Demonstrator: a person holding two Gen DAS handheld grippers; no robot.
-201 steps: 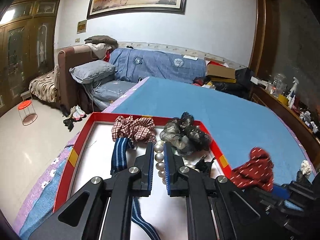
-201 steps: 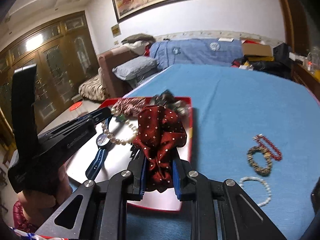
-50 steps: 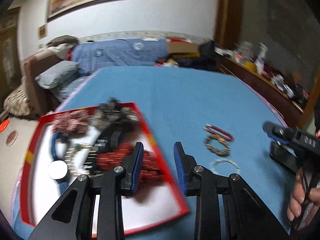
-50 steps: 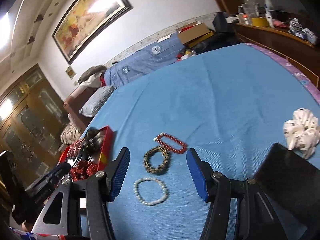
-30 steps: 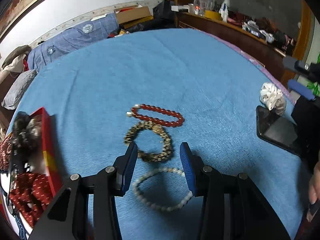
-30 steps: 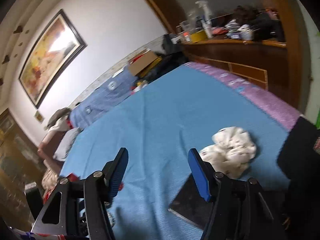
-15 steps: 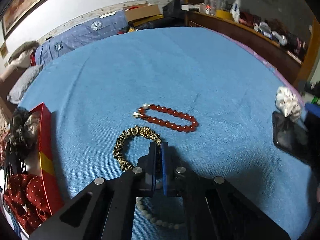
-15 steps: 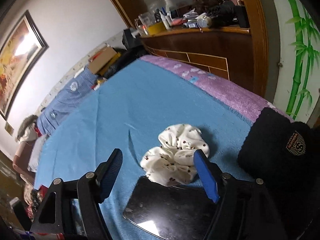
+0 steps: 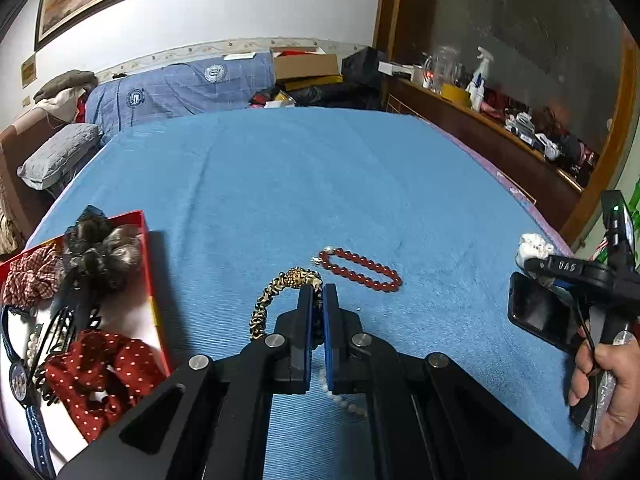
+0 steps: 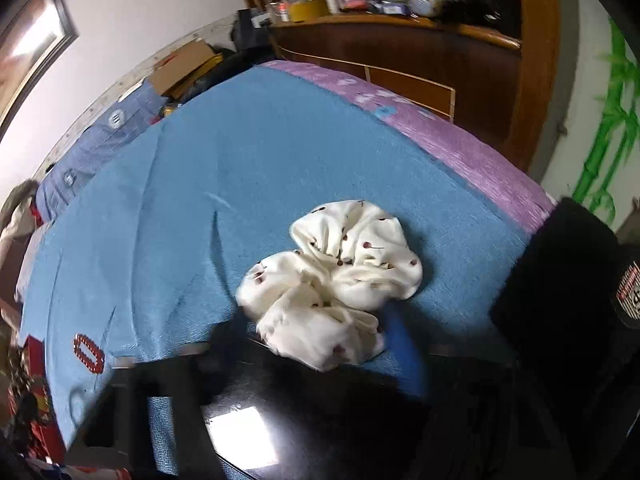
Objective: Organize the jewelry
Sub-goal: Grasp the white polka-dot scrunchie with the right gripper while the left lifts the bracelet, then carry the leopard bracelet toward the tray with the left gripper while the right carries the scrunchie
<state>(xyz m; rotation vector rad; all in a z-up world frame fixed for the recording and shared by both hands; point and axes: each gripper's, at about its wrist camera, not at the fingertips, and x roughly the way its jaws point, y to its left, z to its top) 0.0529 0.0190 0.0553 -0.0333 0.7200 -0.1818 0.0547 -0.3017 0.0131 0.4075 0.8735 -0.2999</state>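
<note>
- Gold-and-black leopard-pattern stretch bracelet (image 9: 280, 292) is pinched in the left tool (image 9: 316, 300), whose jaws are fully shut on one side of the loop; the rest of it hangs free over the blue bedspread (image 9: 300, 184), so it looks lifted partway.
- Right tool (image 10: 320, 344) is blurred in its own view; its jaws are closing around the cream cherry-print fabric scrunchie (image 10: 336, 276), with the cloth between them, but whether the pads press on it yet can't be told.
- Trouble could be had on the left: only a thin bit of the bracelet is held, so it may slip out on the way to the red-walled box (image 9: 154, 304).
- White pearl bead bracelet (image 9: 344, 398) sits right under that tool and might get snagged and dragged.
- On the right, the scrunchie lies touching a black phone (image 10: 304, 412), which could get bumped or nipped.
- Only the left view shows the box, its hair ties and the dark red bead bracelet (image 9: 360, 268) clearly; only the right view shows the scrunchie up close.
</note>
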